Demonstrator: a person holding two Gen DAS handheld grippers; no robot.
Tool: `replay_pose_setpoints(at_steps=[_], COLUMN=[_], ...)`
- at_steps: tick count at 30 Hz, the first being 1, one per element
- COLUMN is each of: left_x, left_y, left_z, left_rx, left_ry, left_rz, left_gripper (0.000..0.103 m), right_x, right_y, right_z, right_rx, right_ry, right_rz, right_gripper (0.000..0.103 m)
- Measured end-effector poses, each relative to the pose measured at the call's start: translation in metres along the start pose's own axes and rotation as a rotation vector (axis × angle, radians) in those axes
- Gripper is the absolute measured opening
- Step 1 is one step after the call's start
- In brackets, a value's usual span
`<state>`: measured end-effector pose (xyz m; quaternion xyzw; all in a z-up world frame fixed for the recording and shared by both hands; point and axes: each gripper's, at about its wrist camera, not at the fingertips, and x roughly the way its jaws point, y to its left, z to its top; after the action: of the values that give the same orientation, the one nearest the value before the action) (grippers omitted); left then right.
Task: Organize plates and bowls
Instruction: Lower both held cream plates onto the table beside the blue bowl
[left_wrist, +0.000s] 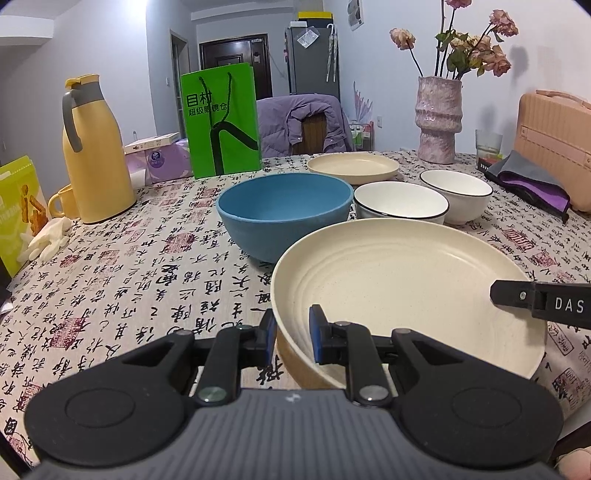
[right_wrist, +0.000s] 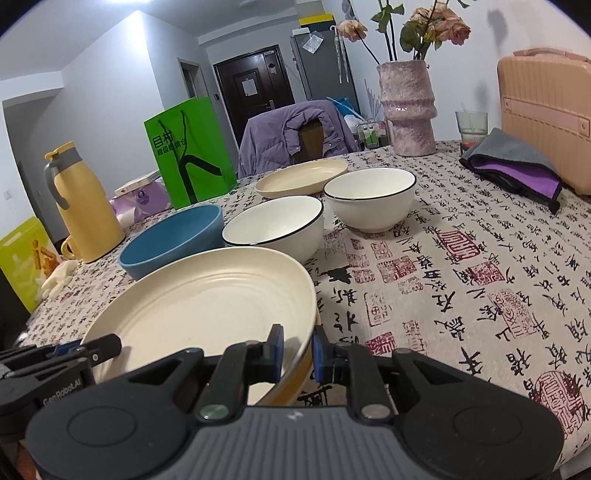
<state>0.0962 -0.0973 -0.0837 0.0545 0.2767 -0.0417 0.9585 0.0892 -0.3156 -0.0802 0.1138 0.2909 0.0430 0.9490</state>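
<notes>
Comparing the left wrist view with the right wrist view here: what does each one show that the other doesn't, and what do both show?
Only the left wrist view shows the left gripper head-on, its blue pads clamped across the near-left rim of the large cream ribbed plate.

Only the right wrist view shows the right gripper head-on, clamped across that plate's near-right rim.

Both show the blue bowl, two white black-rimmed bowls, the far cream plate, the yellow jug and the pink vase.
</notes>
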Motion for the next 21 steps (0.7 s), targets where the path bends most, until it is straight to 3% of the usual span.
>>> replay_pose_setpoints(at_steps=[21], left_x=[0.008], left_y=[-0.001], left_z=[-0.005], left_rx=[0.014], left_ry=[0.022], left_rz=[0.018], left_gripper=[0.020], right_x=[0.001], right_y=[0.017], right_z=[-0.006], right_rx=[-0.132], right_ry=[-0.024], right_rz=[-0.064], right_gripper=[0.016])
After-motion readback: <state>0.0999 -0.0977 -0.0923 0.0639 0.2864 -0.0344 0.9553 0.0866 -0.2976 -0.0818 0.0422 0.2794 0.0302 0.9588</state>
